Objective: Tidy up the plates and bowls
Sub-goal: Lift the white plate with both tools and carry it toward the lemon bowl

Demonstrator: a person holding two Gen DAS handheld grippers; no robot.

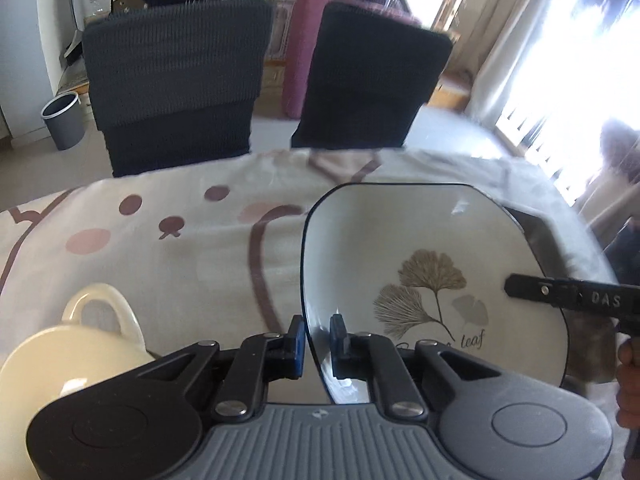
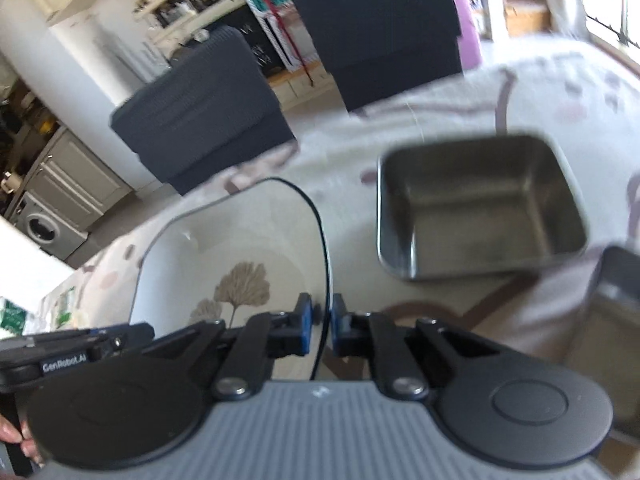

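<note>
Both cameras sit just behind their own fingers, low over the table (image 1: 168,264), facing the two chairs (image 1: 172,80). The left view looks level; the right is tilted and blurred (perhaps moving). Both share the plate (image 1: 404,248) (image 2: 240,240), close up, from opposite edges.

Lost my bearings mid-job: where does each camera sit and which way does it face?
Left wrist: on the left claw, facing two chairs; rim of the leaf plate between its fingers, cream pot left.
Right wrist: on the right claw, plate's opposite rim; steel tray ahead; fingertips bottom left.
Shared: plate, chairs, each other's claw.
</note>
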